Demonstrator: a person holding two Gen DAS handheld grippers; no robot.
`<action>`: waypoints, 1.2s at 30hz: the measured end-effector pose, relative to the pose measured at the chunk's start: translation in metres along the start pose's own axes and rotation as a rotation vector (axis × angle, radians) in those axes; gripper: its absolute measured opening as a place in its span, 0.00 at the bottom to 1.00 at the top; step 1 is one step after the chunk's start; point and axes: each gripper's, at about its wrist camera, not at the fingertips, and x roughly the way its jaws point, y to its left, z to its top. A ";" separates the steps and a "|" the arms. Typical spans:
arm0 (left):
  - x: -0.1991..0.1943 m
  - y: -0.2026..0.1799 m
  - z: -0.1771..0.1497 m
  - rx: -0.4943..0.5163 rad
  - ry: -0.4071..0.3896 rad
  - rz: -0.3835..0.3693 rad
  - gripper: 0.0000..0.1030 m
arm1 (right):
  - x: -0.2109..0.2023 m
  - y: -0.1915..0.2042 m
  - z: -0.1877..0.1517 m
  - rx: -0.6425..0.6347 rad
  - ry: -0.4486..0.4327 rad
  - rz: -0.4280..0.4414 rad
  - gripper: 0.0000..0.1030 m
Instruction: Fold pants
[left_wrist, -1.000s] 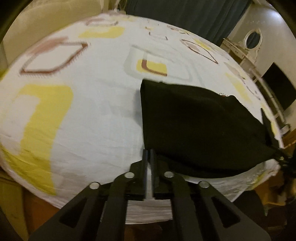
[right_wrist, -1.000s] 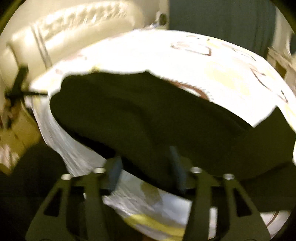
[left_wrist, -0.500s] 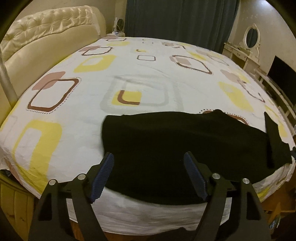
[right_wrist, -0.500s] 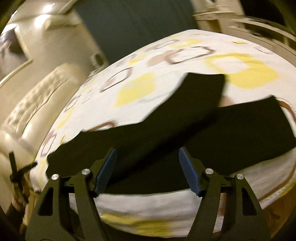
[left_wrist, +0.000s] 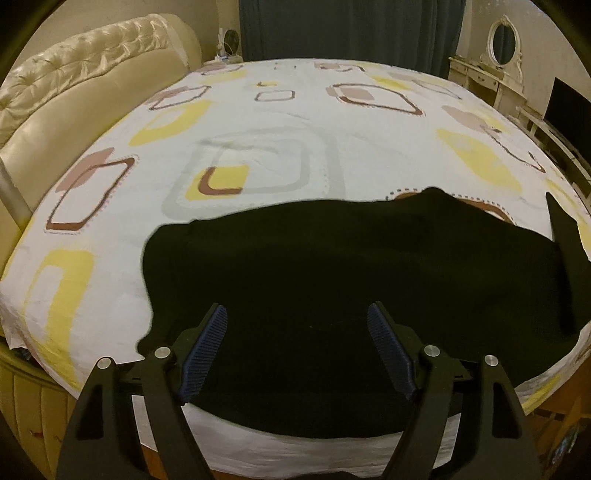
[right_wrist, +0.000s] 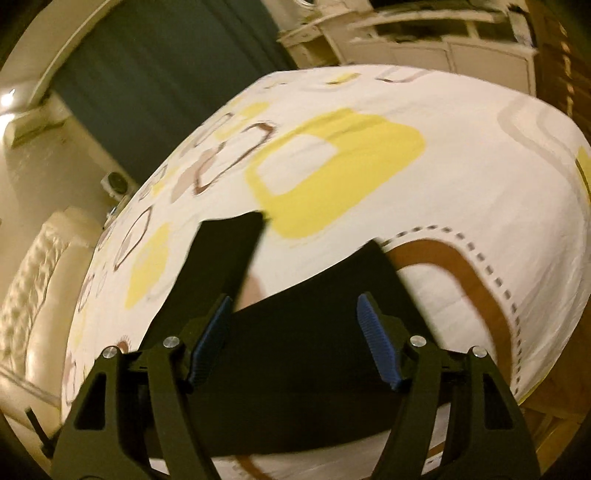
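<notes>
Now, in the left wrist view, your left tool (left_wrist: 295, 328) hangs with its jaws wide and nothing between them, just above the near half of the black pants (left_wrist: 332, 280). They lie on the bed (left_wrist: 280, 147), along its near edge, well short of the padded headboard (left_wrist: 74, 96). Since the cloth reaches that edge, a careless drag could slide the soft, limp fabric off the mattress. The pants read as a matte, dark slab with a rounded left end and a narrow strip standing off at the right; seams and layers vanish in the black, so you might pinch only one layer.

Next, in the right wrist view, your right tool (right_wrist: 293, 328) also stands wide with nothing gripped, over the pants (right_wrist: 295, 369) close to the bed's near edge. This picture is smeared, so judge edges carefully. One flat, straight-sided strip (right_wrist: 225, 258) angles away from the main body, and folding over it would trap a skewed flap. The printed sheet (right_wrist: 461, 155) looks thin and creased; it may bunch under a pull.
</notes>
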 end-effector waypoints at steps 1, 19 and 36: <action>0.004 -0.001 0.000 -0.002 0.009 0.006 0.75 | 0.003 -0.005 0.003 0.004 0.012 -0.005 0.68; 0.027 -0.013 -0.003 -0.025 0.063 0.018 0.75 | 0.038 -0.046 0.018 0.063 0.177 0.082 0.17; 0.023 -0.001 -0.007 -0.039 0.050 -0.024 0.75 | 0.006 -0.009 0.039 0.068 -0.076 -0.239 0.39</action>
